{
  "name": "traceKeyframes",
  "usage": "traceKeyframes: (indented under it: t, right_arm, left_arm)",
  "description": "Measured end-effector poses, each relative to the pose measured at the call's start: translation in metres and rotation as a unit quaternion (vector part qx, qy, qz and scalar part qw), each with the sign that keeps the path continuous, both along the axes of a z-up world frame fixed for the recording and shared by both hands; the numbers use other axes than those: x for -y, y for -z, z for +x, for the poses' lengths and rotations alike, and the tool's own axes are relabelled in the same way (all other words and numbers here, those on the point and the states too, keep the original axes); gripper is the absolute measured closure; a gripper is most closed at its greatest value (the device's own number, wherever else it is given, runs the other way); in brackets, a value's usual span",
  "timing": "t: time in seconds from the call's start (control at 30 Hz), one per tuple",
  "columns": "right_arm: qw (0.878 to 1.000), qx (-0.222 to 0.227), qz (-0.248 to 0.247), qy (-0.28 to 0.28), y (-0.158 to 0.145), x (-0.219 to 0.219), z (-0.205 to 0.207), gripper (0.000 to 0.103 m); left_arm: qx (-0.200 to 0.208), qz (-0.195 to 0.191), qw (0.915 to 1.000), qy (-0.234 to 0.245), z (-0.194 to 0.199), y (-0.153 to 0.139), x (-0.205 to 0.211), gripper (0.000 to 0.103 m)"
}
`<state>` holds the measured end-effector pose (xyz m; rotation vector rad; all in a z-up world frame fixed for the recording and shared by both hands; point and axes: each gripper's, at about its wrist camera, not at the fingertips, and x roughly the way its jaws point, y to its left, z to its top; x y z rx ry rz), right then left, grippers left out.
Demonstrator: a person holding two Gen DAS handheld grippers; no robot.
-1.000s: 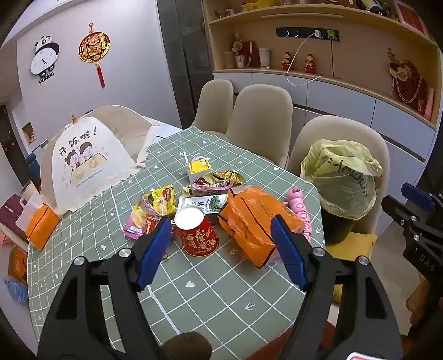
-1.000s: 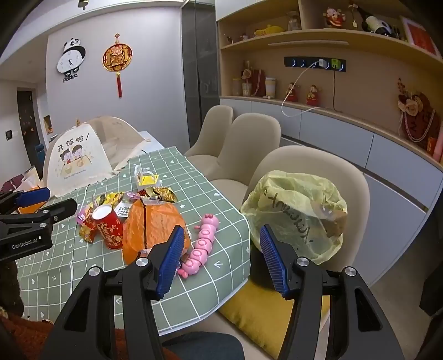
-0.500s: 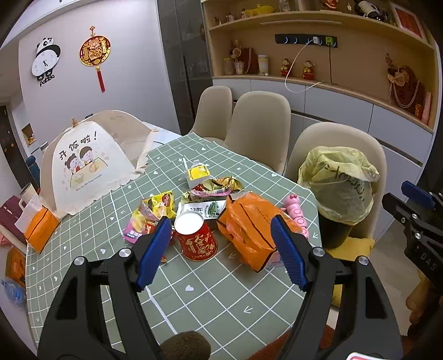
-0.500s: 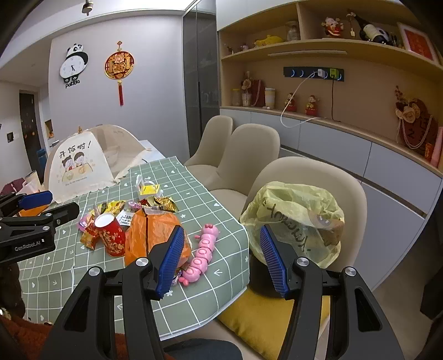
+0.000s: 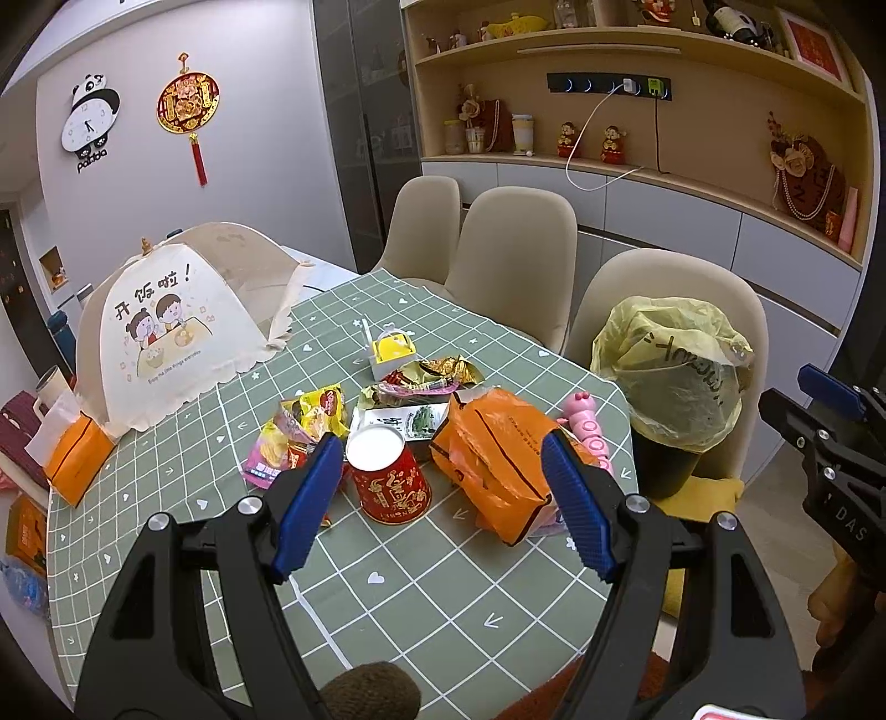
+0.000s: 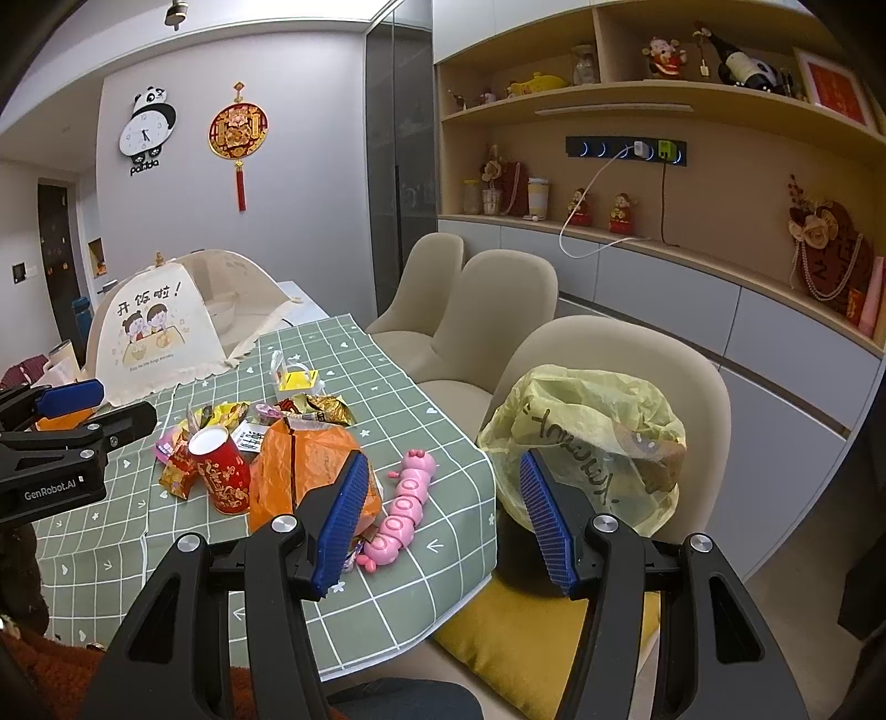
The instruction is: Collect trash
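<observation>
On green tablecloth [image 5: 421,581], red cup [image 5: 387,479] upright, mouth skyward, tilted slightly

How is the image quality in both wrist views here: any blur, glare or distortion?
Left wrist view: sharp, evenly lit; fisheye bends the wooden shelves and darkens the corners; the red paper cup is crisp. Right wrist view: equally sharp, same curvature; mild sheen on the yellow plastic bin bag, no strong glare.
</observation>
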<state>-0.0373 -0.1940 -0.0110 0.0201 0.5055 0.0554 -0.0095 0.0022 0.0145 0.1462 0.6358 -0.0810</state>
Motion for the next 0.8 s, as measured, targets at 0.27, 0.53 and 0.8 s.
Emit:
traceKeyframes:
  t: [0.27,0.53,0.8]
  right_arm:
    - [1.0,0.0,-0.002,0.0,-0.0002,-0.0007,-0.0012,0.049]
    - [1.0,-0.002,-0.001,0.001,0.001,-0.003,0.0002,0.049]
    - [1.0,-0.003,-0.002,-0.002,0.0015,-0.0043,0.0007,0.049]
  left_arm:
    - [-0.003,-0.002,1.0,0.001,0.0008,0.0015,-0.0009,0.032]
    - [-0.005,-0.003,1.0,0.003,0.0018,0.0031,-0.0014,0.032]
    - [-0.007,-0.004,1.0,0.001,0.0032,0.004,-0.0035,0.032]
